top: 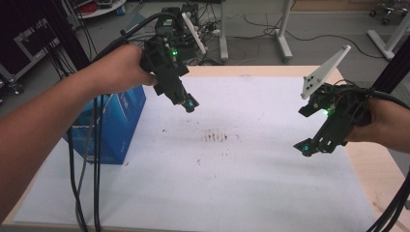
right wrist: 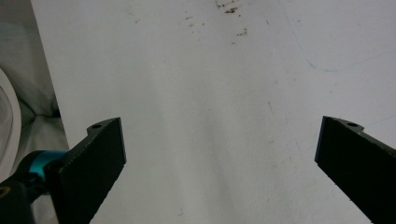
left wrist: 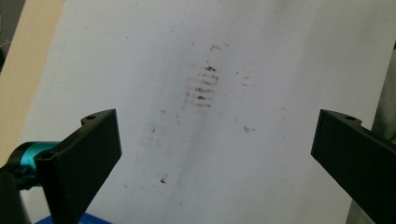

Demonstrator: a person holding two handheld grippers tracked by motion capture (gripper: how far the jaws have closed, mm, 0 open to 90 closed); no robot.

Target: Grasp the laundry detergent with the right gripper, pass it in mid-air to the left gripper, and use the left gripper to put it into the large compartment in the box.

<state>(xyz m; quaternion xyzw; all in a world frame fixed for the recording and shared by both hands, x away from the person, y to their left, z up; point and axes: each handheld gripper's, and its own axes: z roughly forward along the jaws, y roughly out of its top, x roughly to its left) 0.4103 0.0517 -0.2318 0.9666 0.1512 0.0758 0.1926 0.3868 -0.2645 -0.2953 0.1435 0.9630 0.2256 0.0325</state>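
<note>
A white sheet (top: 232,179) covers the table, marked by a patch of brown smudges (top: 216,137) near its middle. My left gripper (top: 190,104) hangs in the air over the sheet's far left part, pointing down toward the smudges. In the left gripper view its jaws stand wide apart with nothing between them, so the left gripper (left wrist: 217,154) is open above the brown smudges (left wrist: 204,86). My right gripper (top: 306,148) hovers at the right side of the sheet. The right gripper (right wrist: 219,158) is open too, with bare white sheet (right wrist: 210,93) between its jaws.
A blue box (top: 118,121) stands on the table's left edge, below my left forearm. Black cables (top: 84,183) trail down from the left gripper. Bare wood (top: 382,179) shows along the table's right edge. Table legs and cables lie on the floor beyond.
</note>
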